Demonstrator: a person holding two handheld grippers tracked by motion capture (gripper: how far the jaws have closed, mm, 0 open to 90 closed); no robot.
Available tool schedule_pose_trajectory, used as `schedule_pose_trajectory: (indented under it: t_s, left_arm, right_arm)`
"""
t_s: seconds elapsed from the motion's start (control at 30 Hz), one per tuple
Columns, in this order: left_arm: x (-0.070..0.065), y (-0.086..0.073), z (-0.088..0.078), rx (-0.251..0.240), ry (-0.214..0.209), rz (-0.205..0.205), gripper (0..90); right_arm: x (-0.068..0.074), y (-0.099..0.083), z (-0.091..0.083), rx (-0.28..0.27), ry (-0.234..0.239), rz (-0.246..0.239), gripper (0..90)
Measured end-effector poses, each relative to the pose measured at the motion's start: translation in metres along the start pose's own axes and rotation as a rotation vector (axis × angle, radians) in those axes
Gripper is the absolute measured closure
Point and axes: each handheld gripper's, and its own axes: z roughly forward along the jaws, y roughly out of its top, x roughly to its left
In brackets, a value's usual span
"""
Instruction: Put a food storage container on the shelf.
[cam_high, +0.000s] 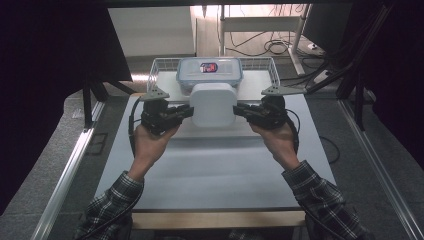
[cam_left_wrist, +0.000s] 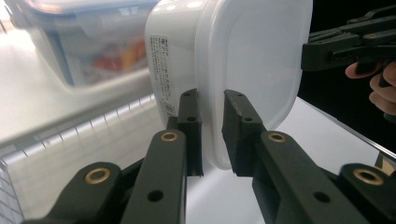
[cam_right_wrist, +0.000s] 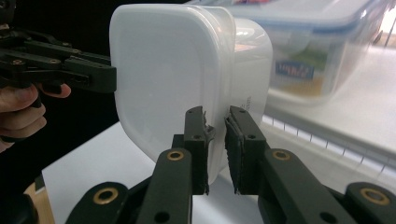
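Sleeves in plaid at the near edge, forearms running up to both tools. White plastic container (cam_high: 213, 104) held in the air over the far half of the desk (cam_high: 210, 165), gripped from both sides, lid on. Left hand-held gripper (cam_high: 189, 111) clamped on the container's left rim; in the left gripper view its jaws pinch the lid edge (cam_left_wrist: 212, 140) between the pads. Right hand-held gripper (cam_high: 239, 110) clamped on the right rim; right gripper view shows the same pinch on the lid flange (cam_right_wrist: 216, 135). Label with small print visible on the container wall (cam_left_wrist: 163, 79). Left hand (cam_high: 150, 137) and right hand (cam_high: 275, 135) wrap the tool bodies, cables trailing back along the wrists.

Just beyond the container: white wire basket (cam_high: 160, 70) at the far edge of the desk. Clear box with blue lid (cam_high: 209, 72) sits in the basket, colourful contents inside, too blurred to read. Held container is near the box, not touching it as far as I can tell. Cables on the floor far right (cam_high: 275, 45).
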Motion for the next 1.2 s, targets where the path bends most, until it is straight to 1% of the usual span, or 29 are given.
schedule_pose_trajectory:
  t_s: [0.13,0.3,0.33,0.57,0.7,0.87,1.0,1.07,1.2]
  left_arm:
    - [0.002,0.012,-0.004,-0.011,0.006,0.008,78.1]
    - [0.003,0.026,-0.009,-0.028,0.01,0.008,78.1]
    - [0.004,0.029,-0.01,-0.024,0.011,0.014,78.1]
    - [0.008,0.05,-0.016,-0.046,0.014,0.016,78.1]
    - [0.011,0.062,-0.018,-0.054,0.015,0.013,78.1]
    - [0.017,0.076,-0.017,-0.051,0.011,0.008,78.1]
    - [0.023,0.085,-0.013,-0.049,0.011,-0.004,78.0]
    - [0.026,0.089,-0.011,-0.042,0.012,-0.003,77.9]
    - [0.034,0.095,-0.005,-0.036,-0.002,-0.025,77.7]
  right_arm:
    - [0.001,0.013,-0.001,-0.015,-0.002,-0.007,78.6]
    - [0.001,0.028,-0.001,-0.029,-0.002,-0.012,78.6]
    - [0.002,0.031,-0.001,-0.032,-0.003,-0.012,78.5]
    - [0.004,0.055,-0.003,-0.052,-0.017,-0.03,78.4]
    - [0.004,0.067,-0.003,-0.061,-0.024,-0.03,78.4]
    - [0.001,0.081,0.0,-0.071,-0.034,-0.026,78.2]
    - [-0.003,0.091,0.004,-0.073,-0.042,-0.016,78.1]
    - [-0.006,0.095,0.006,-0.072,-0.049,-0.013,78.0]
    - [-0.011,0.101,0.011,-0.062,-0.051,0.005,77.8]
